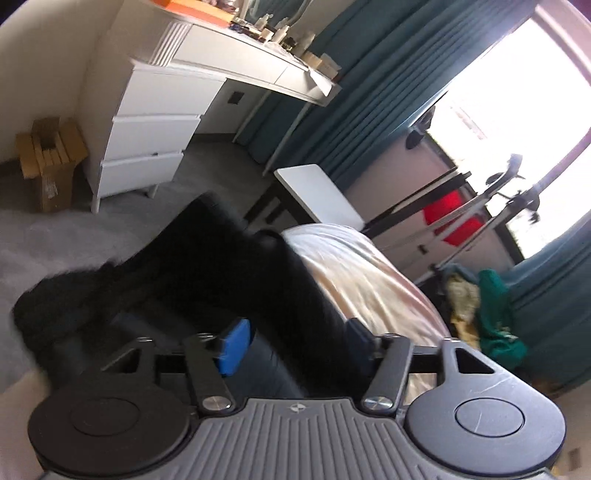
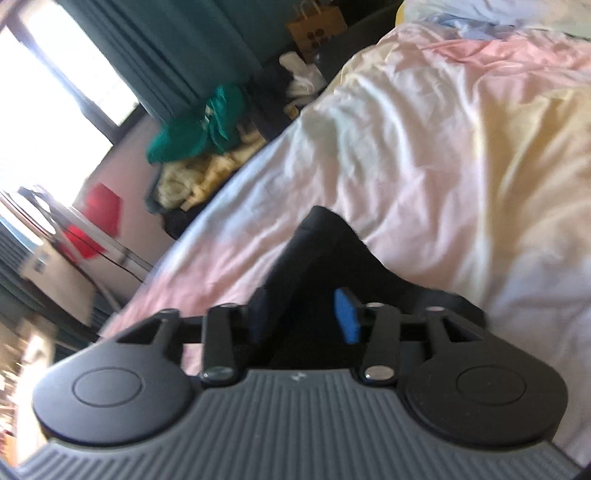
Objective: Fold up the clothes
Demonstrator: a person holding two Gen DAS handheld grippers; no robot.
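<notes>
I see a bed [image 2: 424,147] under both cameras, covered with a wrinkled sheet in pale pink, cream and white patches. A black garment [image 1: 207,266] lies directly on it, spread across the near part in the left wrist view, one fuzzy edge reaching toward the bed's left side. In the right wrist view a narrow strip of it lies on the sheet. At the far top right, light bedding [image 2: 498,14] is piled up, blurred.
</notes>
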